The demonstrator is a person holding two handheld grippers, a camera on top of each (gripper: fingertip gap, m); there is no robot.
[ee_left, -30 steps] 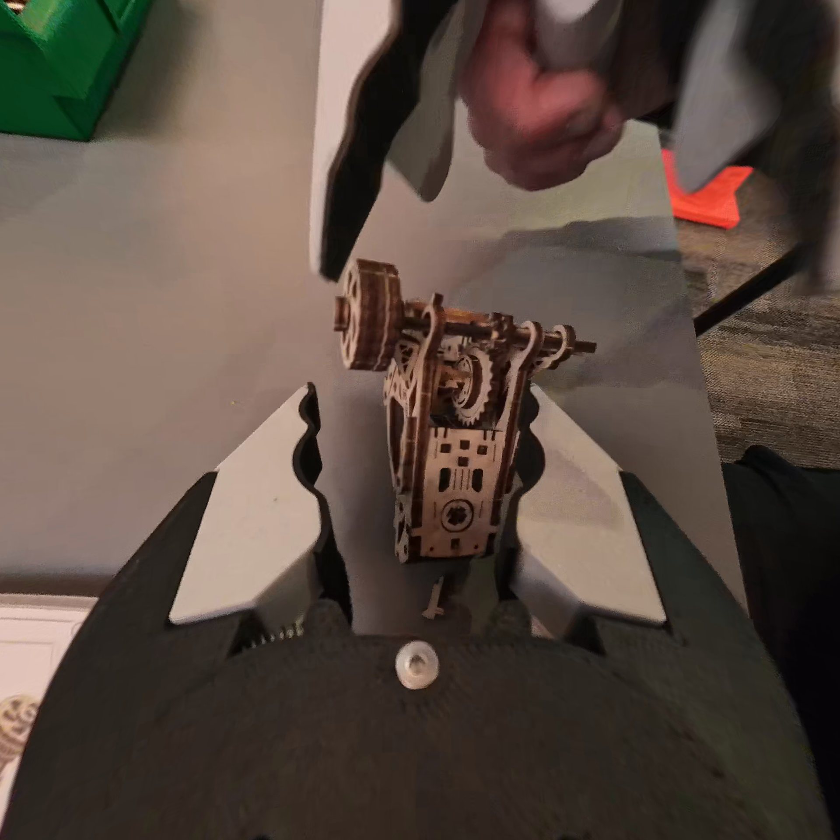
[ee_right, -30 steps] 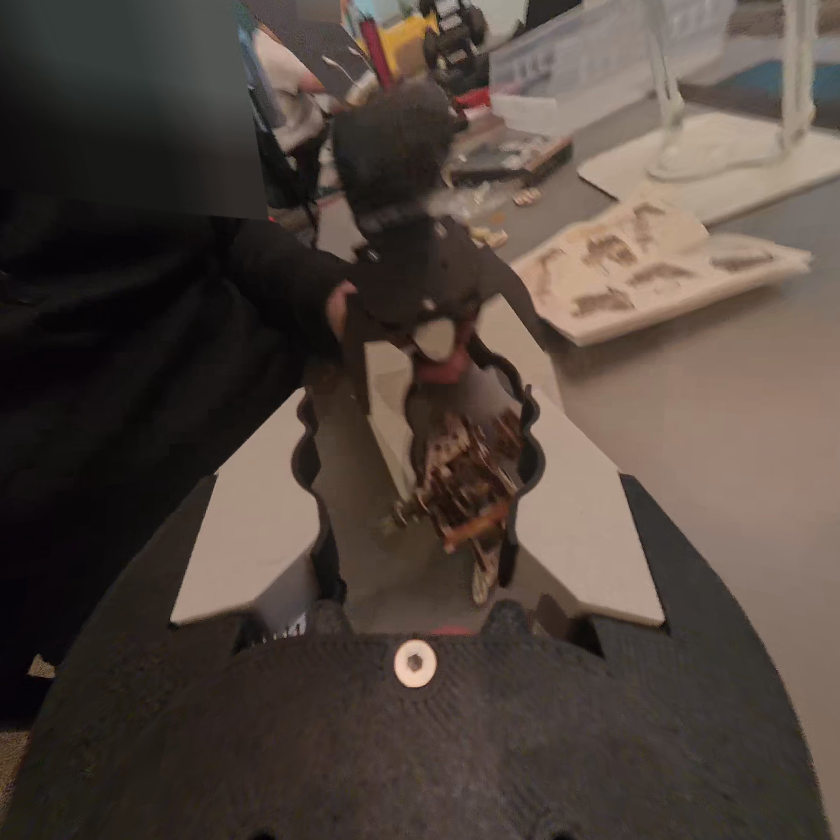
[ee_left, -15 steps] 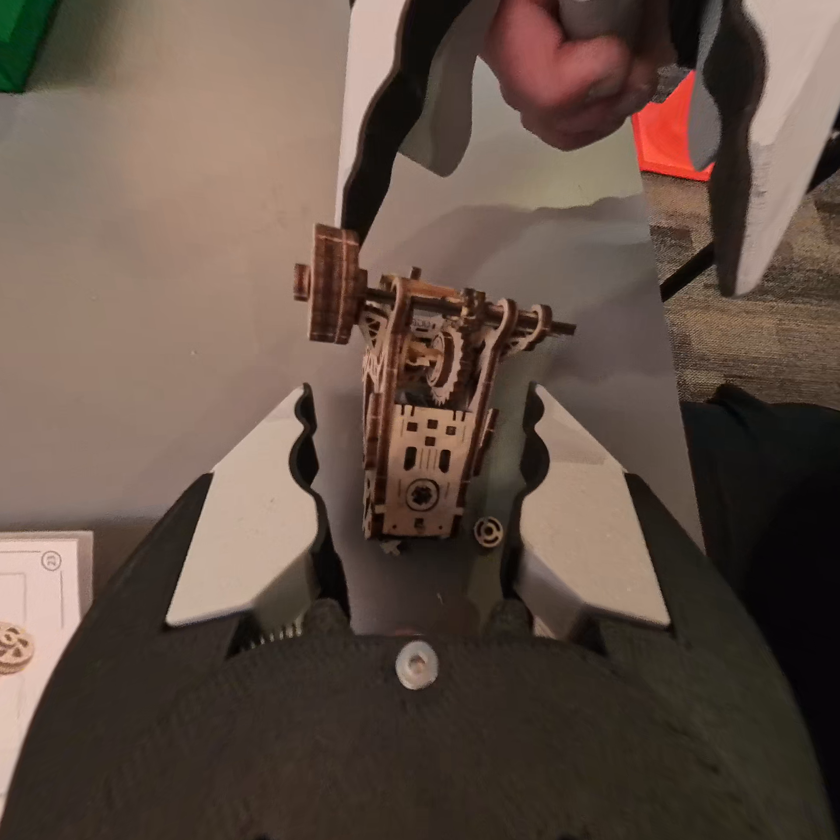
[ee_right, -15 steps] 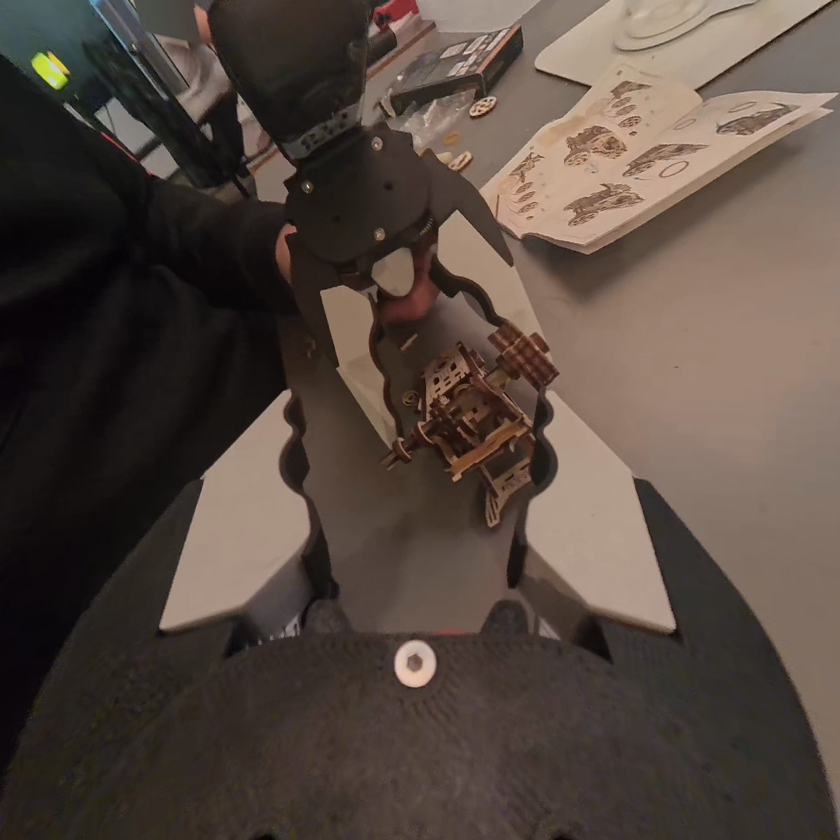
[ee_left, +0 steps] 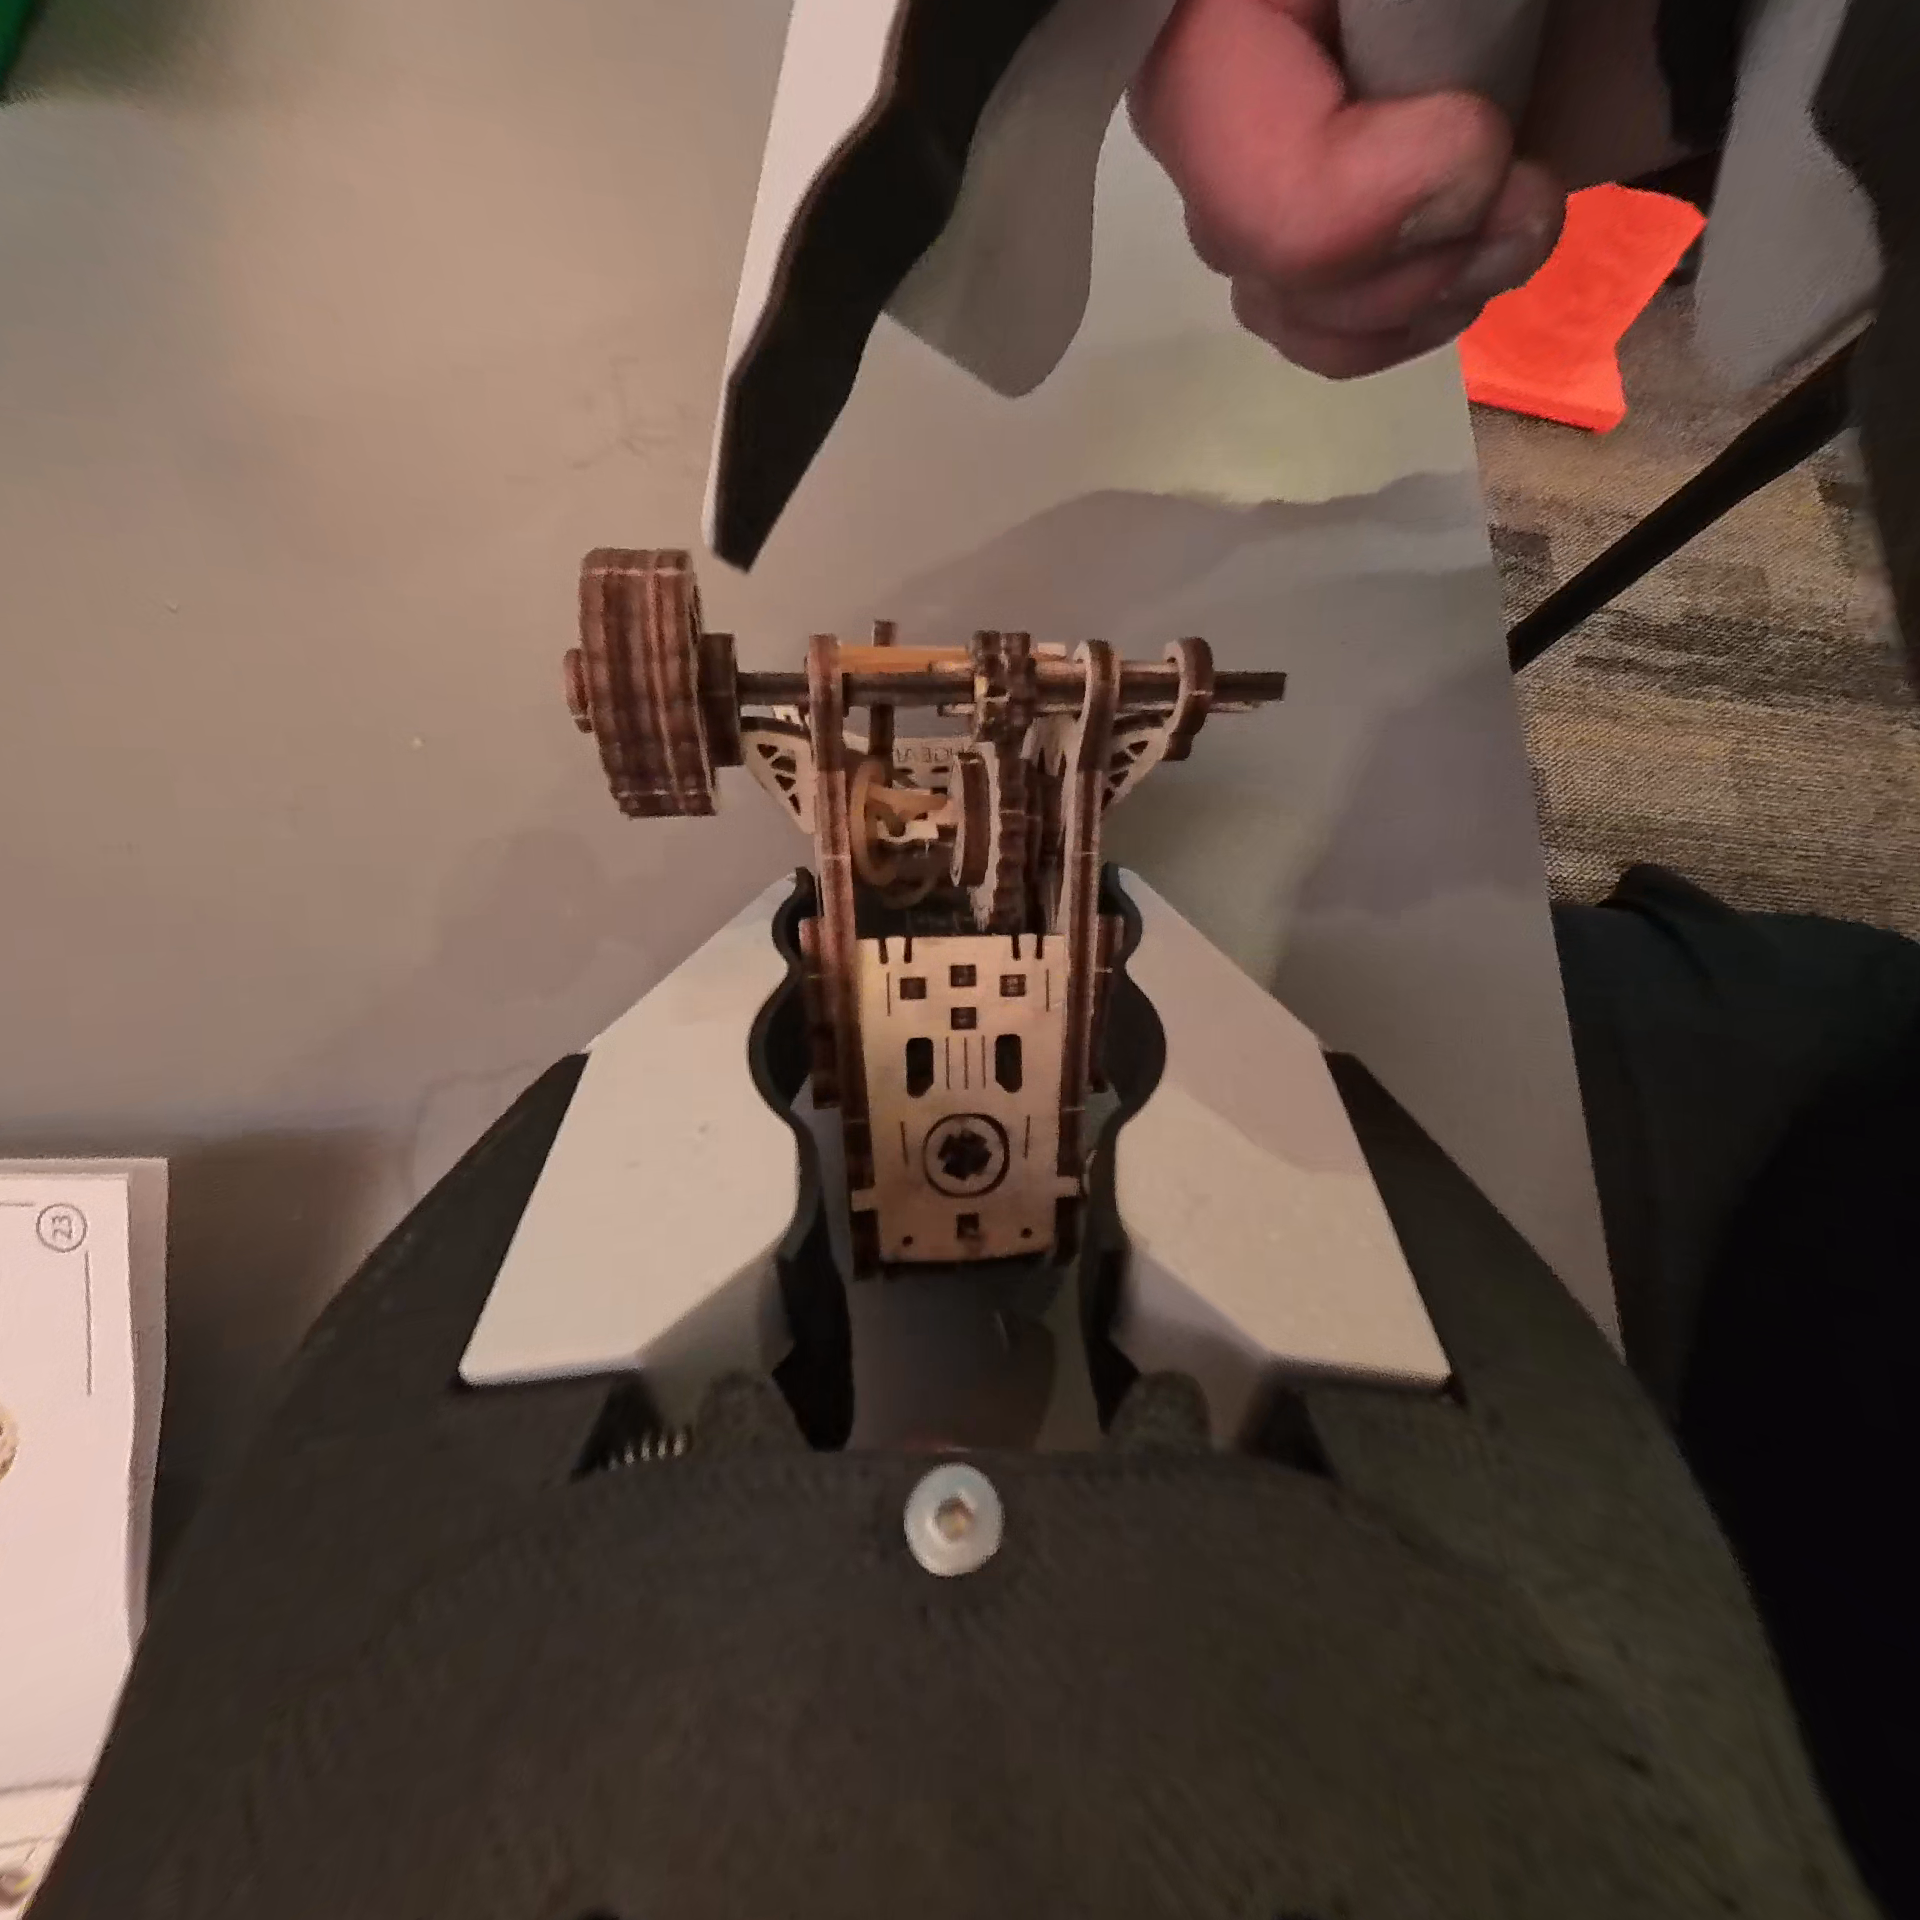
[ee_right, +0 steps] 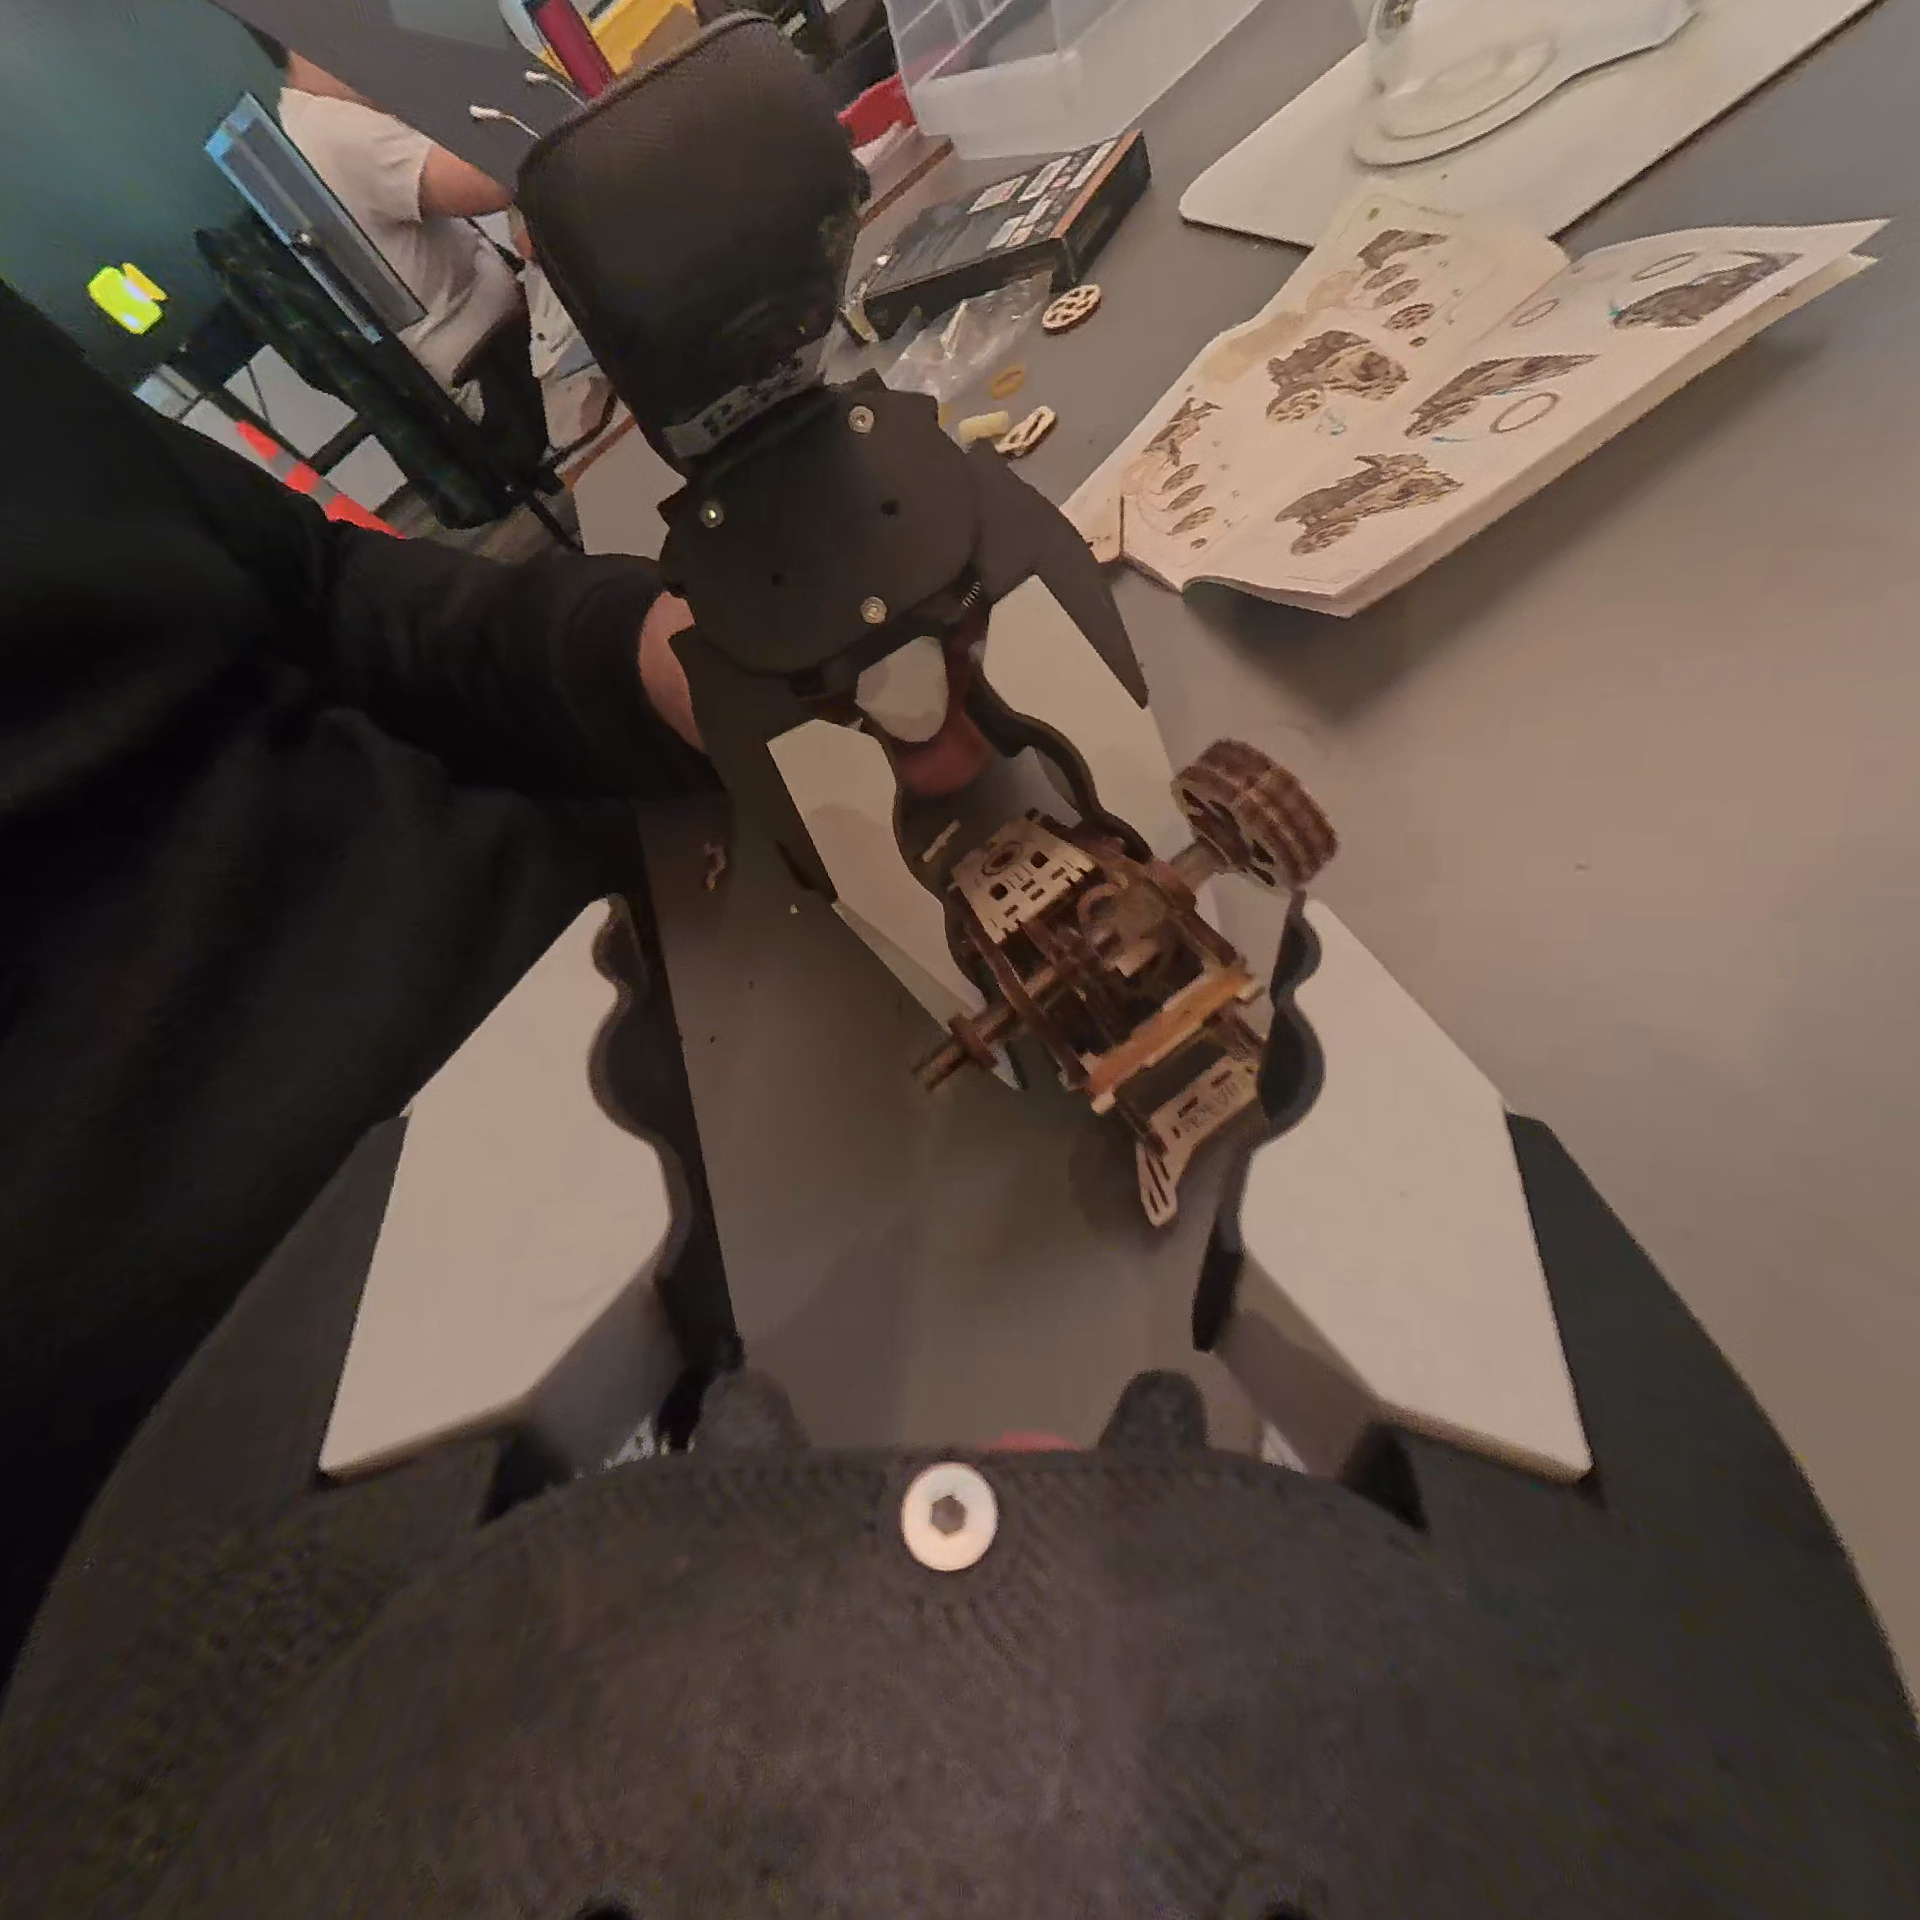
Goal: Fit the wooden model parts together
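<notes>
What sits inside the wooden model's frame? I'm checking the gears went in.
Inside the wooden model, behind its pale slotted plate, gears and round discs show on cross axles. Anything lower is covered by the plate.

My grey tabletop (ee_right: 1558, 935) carries an open instruction booklet (ee_right: 1455, 416) toward its far right, pages up. Beyond that, a white mat (ee_right: 1558, 114) with a clear dome-like thing (ee_right: 1455, 94) on it. Dark flat box (ee_right: 1018, 223) near the far edge, crinkled clear bag (ee_right: 956, 343) just beside it. White sheet (ee_left: 62, 1455) at the near left edge in my left view. Orange block (ee_left: 1569, 301) on carpet (ee_left: 1662, 675) past the right edge. Person in a white shirt (ee_right: 384, 197) well behind the table.
</notes>
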